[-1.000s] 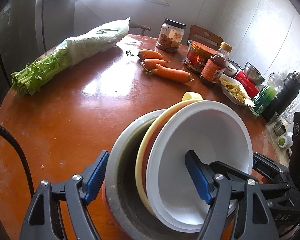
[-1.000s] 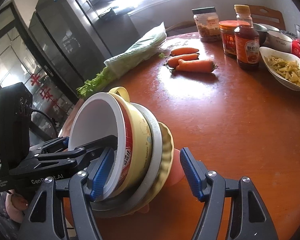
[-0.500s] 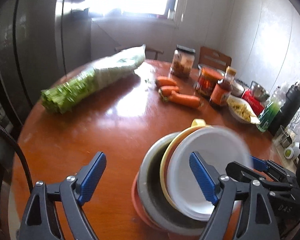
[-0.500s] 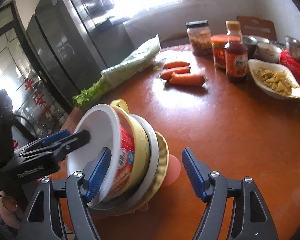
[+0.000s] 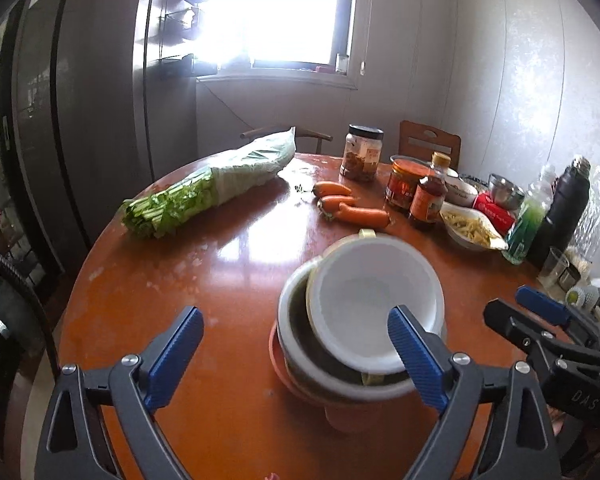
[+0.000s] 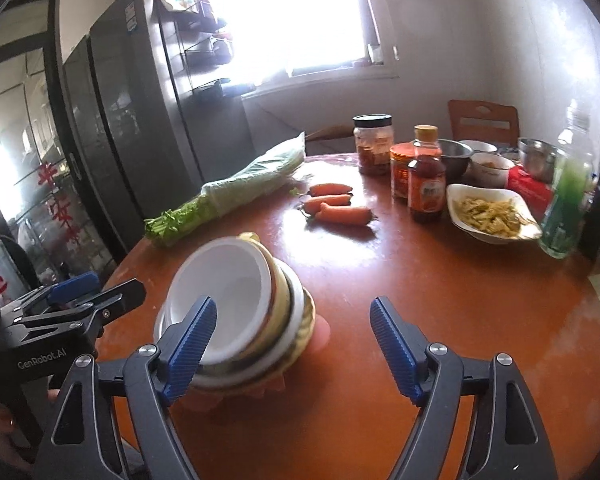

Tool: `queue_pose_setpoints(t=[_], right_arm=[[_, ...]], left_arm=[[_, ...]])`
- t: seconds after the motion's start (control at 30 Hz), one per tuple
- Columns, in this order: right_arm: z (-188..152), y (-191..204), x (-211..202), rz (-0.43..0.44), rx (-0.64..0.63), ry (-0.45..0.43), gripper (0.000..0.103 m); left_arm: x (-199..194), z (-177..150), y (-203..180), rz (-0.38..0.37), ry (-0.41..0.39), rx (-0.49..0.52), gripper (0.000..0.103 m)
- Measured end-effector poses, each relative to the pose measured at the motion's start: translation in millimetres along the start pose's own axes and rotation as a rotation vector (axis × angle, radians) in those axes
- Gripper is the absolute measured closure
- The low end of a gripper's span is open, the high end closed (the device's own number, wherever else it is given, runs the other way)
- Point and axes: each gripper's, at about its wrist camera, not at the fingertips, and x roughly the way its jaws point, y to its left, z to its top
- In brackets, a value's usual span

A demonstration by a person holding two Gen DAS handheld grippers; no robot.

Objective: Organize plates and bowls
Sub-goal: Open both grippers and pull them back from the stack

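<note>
A leaning stack of dishes [image 5: 360,328] rests on the round brown table [image 5: 220,280]. A white bowl [image 5: 374,292] sits on top, over a yellow bowl, a grey plate [image 5: 296,340] and a pink plate [image 5: 278,360]. My left gripper [image 5: 296,356] hovers short of the stack, jaws opening, pads off it. In the right wrist view the stack [image 6: 240,320] and its white bowl [image 6: 228,296] lie low and left. My right gripper [image 6: 293,348] is also opening with nothing gripped. Each gripper shows in the other's view: right gripper [image 5: 540,320], left gripper [image 6: 80,304].
Bagged celery [image 5: 212,192] and three carrots [image 5: 352,208] lie at the far side. Jars [image 5: 362,158], a sauce bottle [image 5: 428,204], a dish of food [image 5: 470,230], a green bottle [image 5: 528,224] and a black flask [image 5: 564,216] crowd the right. A dark fridge [image 6: 120,120] stands left.
Both grippers have pulled back and up from the stack while their jaws widened. The dishes, earlier between the fingers, now sit free on the table and look smaller.
</note>
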Motion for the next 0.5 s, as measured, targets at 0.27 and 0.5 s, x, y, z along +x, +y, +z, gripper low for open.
queue_pose_setpoints(t=[0.27,0.5], right_arm=[[-43,-2,-23,-0.058,-0.033,0.004,0.022],[-76,-6,-40,-0.097,-0.053,0.016,0.021]], left_arm=[[-14,-46,-21,-0.001,0.013,0.013,0.009],[-28,-66,-34,0.040,0.011,0.029,0.009]])
